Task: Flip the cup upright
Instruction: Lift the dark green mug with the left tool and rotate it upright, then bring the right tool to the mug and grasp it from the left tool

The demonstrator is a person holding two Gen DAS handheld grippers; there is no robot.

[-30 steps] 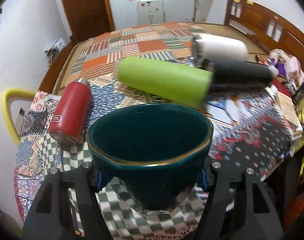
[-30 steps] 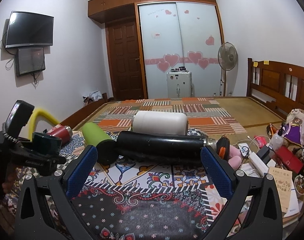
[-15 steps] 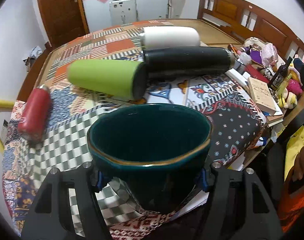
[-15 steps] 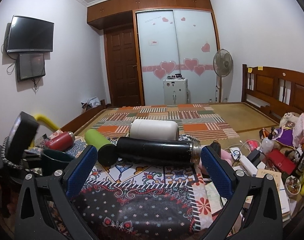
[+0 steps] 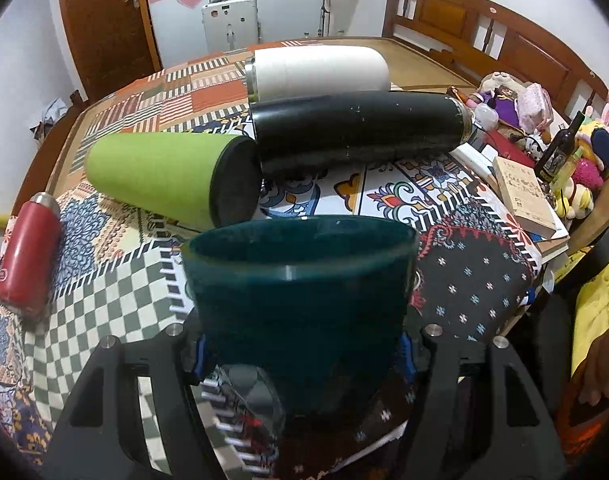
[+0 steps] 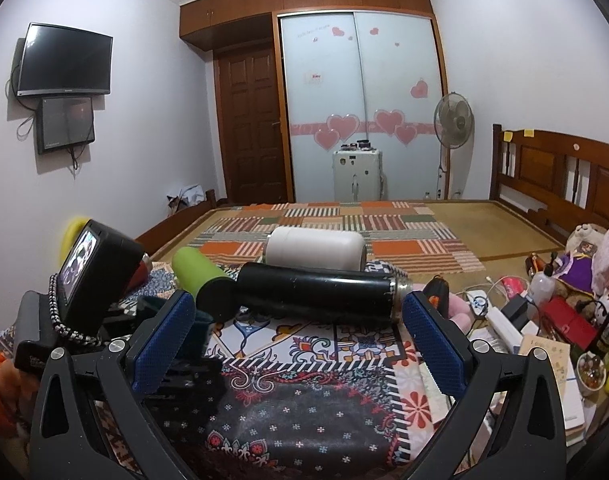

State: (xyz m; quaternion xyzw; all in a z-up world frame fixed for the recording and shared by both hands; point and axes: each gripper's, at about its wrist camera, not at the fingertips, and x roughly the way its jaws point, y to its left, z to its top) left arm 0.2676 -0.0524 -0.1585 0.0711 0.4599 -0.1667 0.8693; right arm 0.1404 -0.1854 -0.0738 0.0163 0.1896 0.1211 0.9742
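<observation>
My left gripper [image 5: 300, 354] is shut on a dark green cup [image 5: 300, 296], mouth up and nearly upright, held over the patterned tablecloth [image 5: 464, 280]. The cup hides the blue pads almost entirely. In the right wrist view the left gripper's camera body [image 6: 92, 276] is at the left, and only a sliver of the cup [image 6: 152, 306] shows behind my right gripper's finger. My right gripper [image 6: 298, 344] is open and empty, above the cloth, facing a black flask [image 6: 316, 292].
On the table lie a green tumbler [image 5: 164, 178], a black flask [image 5: 360, 132], a white tumbler [image 5: 316, 72] and a red bottle [image 5: 28, 248]. Books [image 5: 524, 196], a bottle [image 5: 558, 152] and toys crowd the right edge. A person's hand [image 5: 596, 376] is at the right.
The left gripper has swung right with the cup and tilted it more upright, so I now see its outer wall instead of its inside. The right gripper has moved slightly.
</observation>
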